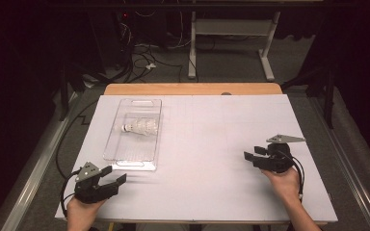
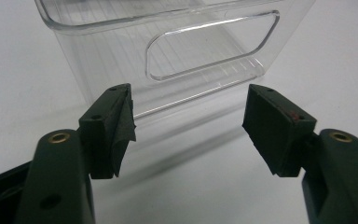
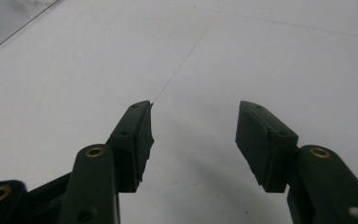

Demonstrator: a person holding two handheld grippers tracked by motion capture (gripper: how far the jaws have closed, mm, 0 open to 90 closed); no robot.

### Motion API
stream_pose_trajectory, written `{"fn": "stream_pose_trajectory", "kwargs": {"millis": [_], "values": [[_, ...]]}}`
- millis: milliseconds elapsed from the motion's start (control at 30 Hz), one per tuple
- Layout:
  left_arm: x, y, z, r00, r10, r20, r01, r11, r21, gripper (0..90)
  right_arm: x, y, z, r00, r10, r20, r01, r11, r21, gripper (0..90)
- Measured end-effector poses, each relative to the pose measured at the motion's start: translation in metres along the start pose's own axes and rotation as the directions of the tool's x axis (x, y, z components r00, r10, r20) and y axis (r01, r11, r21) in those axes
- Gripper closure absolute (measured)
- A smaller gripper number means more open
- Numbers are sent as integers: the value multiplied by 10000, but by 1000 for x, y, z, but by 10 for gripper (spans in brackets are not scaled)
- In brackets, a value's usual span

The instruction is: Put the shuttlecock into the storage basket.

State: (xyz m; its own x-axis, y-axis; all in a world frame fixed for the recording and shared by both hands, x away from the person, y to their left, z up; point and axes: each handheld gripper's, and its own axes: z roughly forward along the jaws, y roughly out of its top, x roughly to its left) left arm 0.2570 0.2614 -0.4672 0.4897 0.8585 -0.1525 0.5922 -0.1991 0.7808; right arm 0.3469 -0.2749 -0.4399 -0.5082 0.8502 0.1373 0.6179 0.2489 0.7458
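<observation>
The left tool (image 1: 117,176) gapes empty just near of the clear tray (image 1: 125,161), which holds a shuttlecock (image 1: 139,127). Well apart at the right, the right tool (image 1: 253,153) is open too, over bare surface (image 1: 212,159).

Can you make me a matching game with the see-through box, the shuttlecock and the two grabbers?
Things:
1. clear bin
2. shuttlecock
3. left gripper
4. right gripper

Descriptions:
A. lies on its side inside something
B. open, just in front of the bin's near end
C. open, over bare white table, far from the bin
D. see-through, with a handle slot

Pairs: 1-D, 2-A, 3-B, 4-C
</observation>
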Motion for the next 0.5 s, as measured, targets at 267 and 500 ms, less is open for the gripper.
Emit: {"fn": "stream_pose_trajectory", "kwargs": {"millis": [267,500], "values": [[0,0,0,10000,25,-15,-25,10000,4,344,-2,-9,-4,9999,-22,116,25,9998,-220,432],[-1,0,0,10000,22,-9,-22,10000,0,344,-3,-15,-9,9998,88,176,-82,9994,-343,430]]}}
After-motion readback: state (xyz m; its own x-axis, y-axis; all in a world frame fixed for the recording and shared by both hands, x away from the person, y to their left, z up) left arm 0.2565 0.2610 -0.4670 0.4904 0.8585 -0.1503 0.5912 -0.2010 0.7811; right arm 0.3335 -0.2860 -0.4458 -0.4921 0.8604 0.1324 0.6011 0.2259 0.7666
